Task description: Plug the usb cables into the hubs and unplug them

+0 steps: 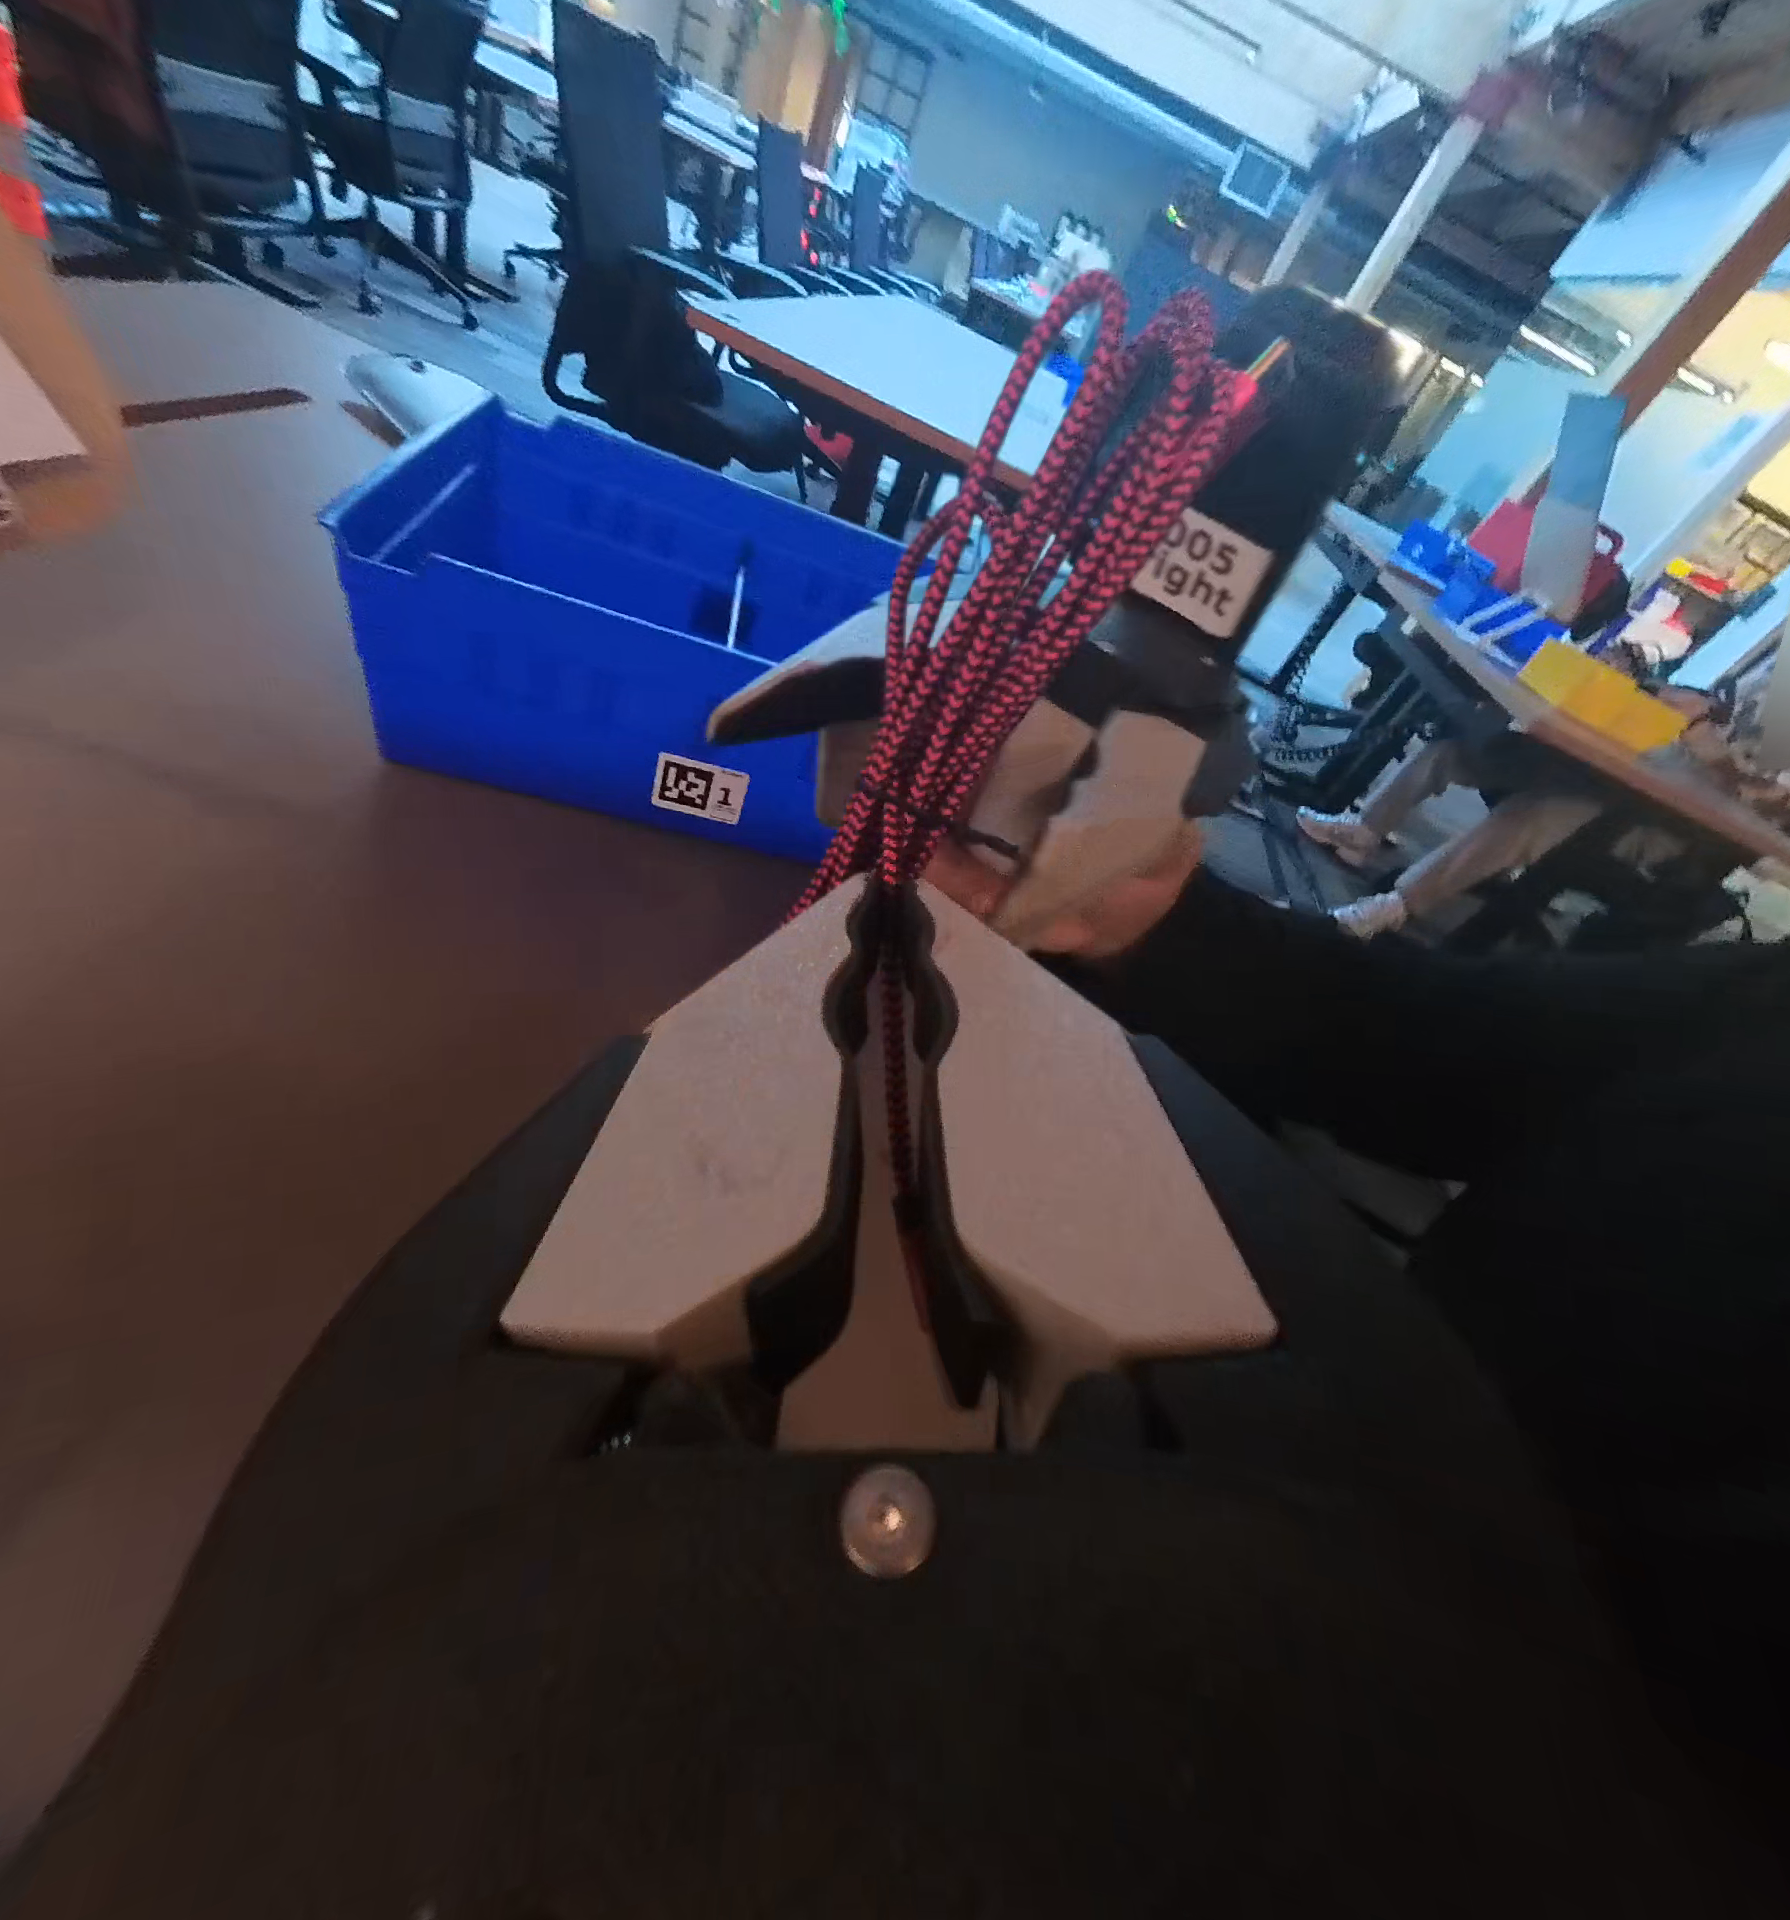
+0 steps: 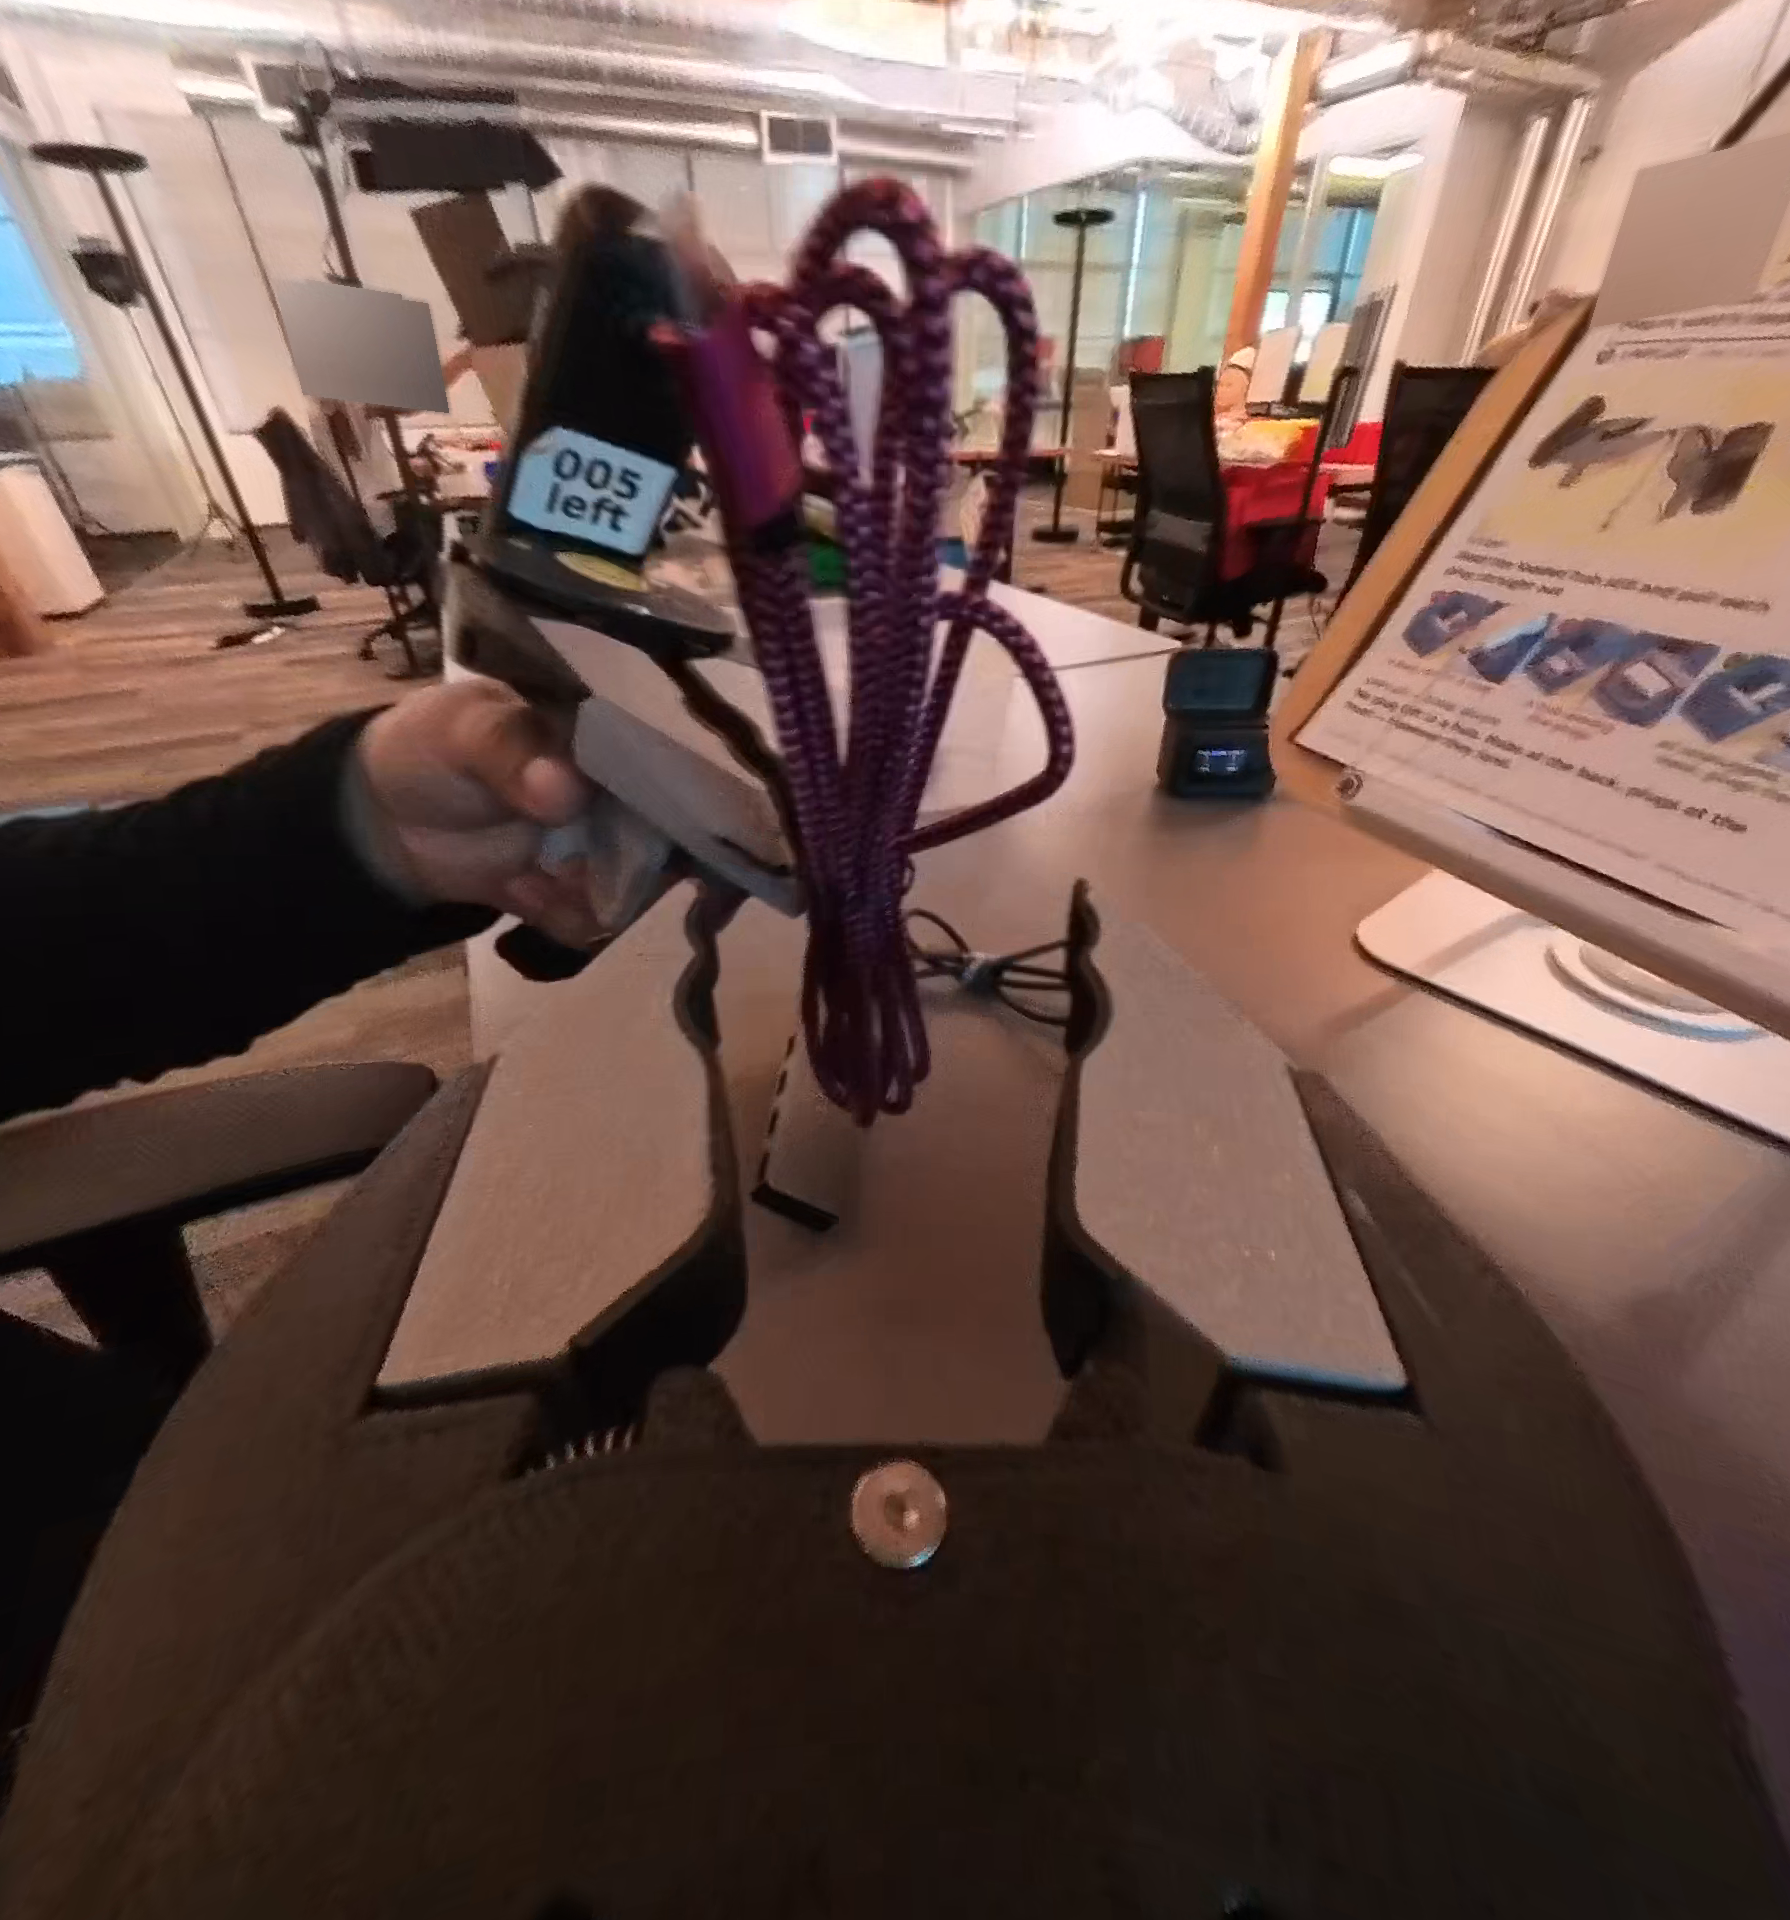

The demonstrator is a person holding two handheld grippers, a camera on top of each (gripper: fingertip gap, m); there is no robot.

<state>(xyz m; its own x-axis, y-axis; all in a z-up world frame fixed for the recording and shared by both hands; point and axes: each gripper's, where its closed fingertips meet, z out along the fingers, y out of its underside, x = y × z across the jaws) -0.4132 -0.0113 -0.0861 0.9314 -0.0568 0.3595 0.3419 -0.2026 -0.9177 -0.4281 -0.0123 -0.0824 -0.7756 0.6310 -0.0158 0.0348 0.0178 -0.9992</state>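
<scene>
My 2 cameras each ride a gripper, looking forward along its fingers, close over the table (image 1: 195,831); they face each other, left toward the blue bin (image 1: 558,623); both share the braided cable bundle (image 1: 974,623).

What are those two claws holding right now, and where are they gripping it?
The left gripper is shut on a bundled red-and-black braided cable, pinching its gathered strands near the lower end, loops standing above. The right gripper is open and holds nothing.
</scene>
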